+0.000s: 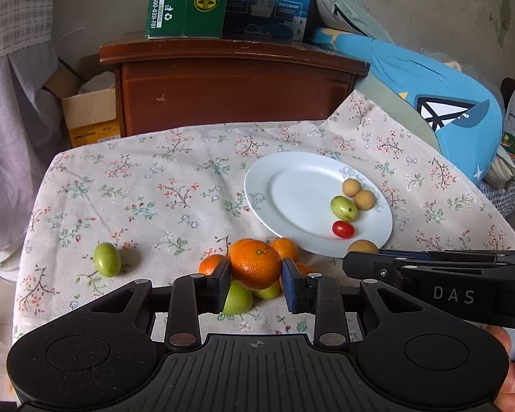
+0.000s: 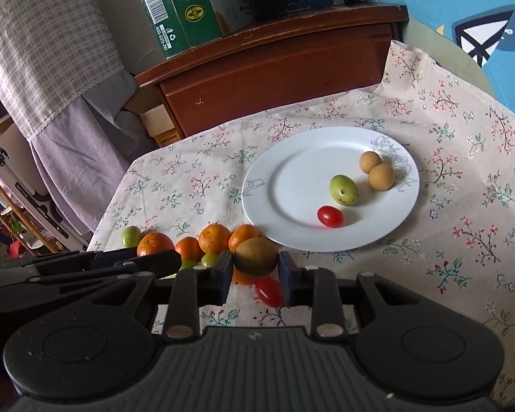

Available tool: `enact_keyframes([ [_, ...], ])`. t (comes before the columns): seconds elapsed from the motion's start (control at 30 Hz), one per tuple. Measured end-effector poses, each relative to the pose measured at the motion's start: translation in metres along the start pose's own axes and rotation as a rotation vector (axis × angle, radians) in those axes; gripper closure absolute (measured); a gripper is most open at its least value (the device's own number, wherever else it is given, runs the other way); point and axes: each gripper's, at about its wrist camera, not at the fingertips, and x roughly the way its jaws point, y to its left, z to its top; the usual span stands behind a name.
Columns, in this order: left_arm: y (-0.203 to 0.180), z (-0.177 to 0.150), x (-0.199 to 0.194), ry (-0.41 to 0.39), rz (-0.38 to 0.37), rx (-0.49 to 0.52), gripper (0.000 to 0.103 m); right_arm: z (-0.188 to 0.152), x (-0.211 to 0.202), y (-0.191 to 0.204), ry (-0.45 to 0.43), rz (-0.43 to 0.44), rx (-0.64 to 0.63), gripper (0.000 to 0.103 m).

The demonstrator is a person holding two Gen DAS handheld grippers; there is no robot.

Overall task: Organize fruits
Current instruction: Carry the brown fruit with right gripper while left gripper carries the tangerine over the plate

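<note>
The left gripper (image 1: 256, 283) is clenched on a mandarin (image 1: 255, 263), its blue pads pressing the fruit from both sides. Just beneath and behind that catch, the rest of the pile lies on the floral tablecloth (image 1: 161, 185): two more green fruits (image 1: 238, 298) under the held one and other mandarins (image 1: 285, 248) past the fingertips. Well off to the gripper's left a lone green fruit (image 1: 107, 259) sits by itself on the cloth.

The right gripper (image 2: 255, 276) is closed on a brown, longan-like fruit (image 2: 256, 256), held between its pads. Directly below its fingers a cherry tomato (image 2: 269, 291) rests on the cloth, and to its left runs a row of mandarins (image 2: 215, 238).

Ahead of both grippers, slightly to the right, stands a white plate (image 2: 292, 178). It holds two longans (image 2: 381, 177) touching each other near the far rim, a green fruit (image 2: 343, 189) just beside them, and a cherry tomato (image 2: 330, 216) nearer the grippers.

Beyond the covered table a dark wooden cabinet (image 1: 230, 89) bears a green carton (image 1: 185, 3) and a blue printed box (image 1: 271, 0). To the right of it lies a blue plush cushion (image 1: 439, 103); to the left a cardboard box (image 1: 89, 113) sits on the floor beside hanging checked fabric (image 2: 41, 41). The wall behind is plain and stained.
</note>
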Motion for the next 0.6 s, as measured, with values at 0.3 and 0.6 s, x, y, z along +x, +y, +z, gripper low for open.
enact_keyframes([
  [0.3,-0.005,0.021,0.015,0.010,-0.022,0.030,0.074,0.018,0.003,-0.011,-0.003,0.016,0.010,0.074],
  [0.6,-0.011,0.034,0.040,0.042,-0.035,0.074,0.074,0.030,0.026,-0.024,0.027,0.018,0.031,0.074],
])
